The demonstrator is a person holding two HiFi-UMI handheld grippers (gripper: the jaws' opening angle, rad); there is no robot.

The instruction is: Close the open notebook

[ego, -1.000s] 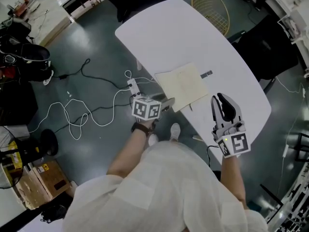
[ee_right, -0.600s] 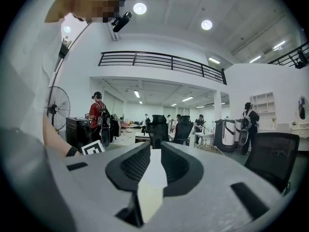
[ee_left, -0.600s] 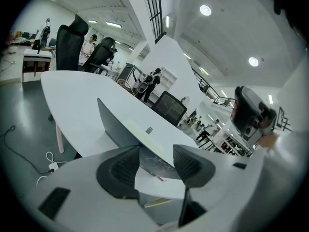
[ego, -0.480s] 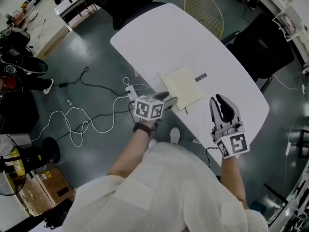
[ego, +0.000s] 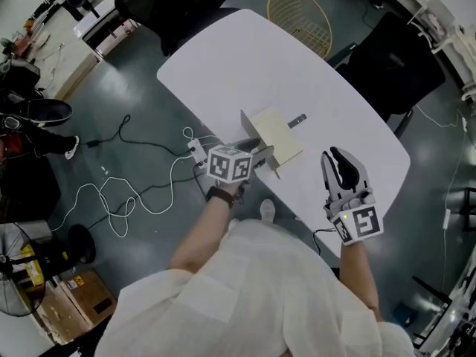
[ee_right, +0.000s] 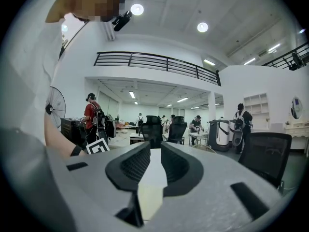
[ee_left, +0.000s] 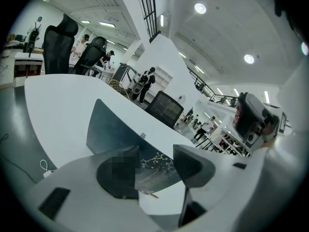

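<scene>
The notebook (ego: 281, 135) lies near the front edge of the white table (ego: 245, 58), its cream page showing. My left gripper (ego: 259, 159) is shut on the corner of the notebook's dark cover (ee_left: 113, 129), which has a gold branch pattern. That cover is raised off the table and stands tilted over the pages. In the left gripper view the cover's corner sits between the fingertips of that gripper (ee_left: 152, 162). My right gripper (ego: 336, 157) hovers over the table to the right of the notebook, jaws together and holding nothing. In its own view the right gripper (ee_right: 152, 159) shows only table past its jaws.
A small grey clip-like object (ego: 297, 119) lies just beyond the notebook. A wire basket (ego: 299, 13) and a black chair (ego: 387, 58) stand behind the table. White cables (ego: 141, 184) and a power strip (ego: 195, 151) lie on the floor at left.
The notebook's left half has risen from flat to standing tilted, swung up by my left gripper. The right gripper has stayed in place.
</scene>
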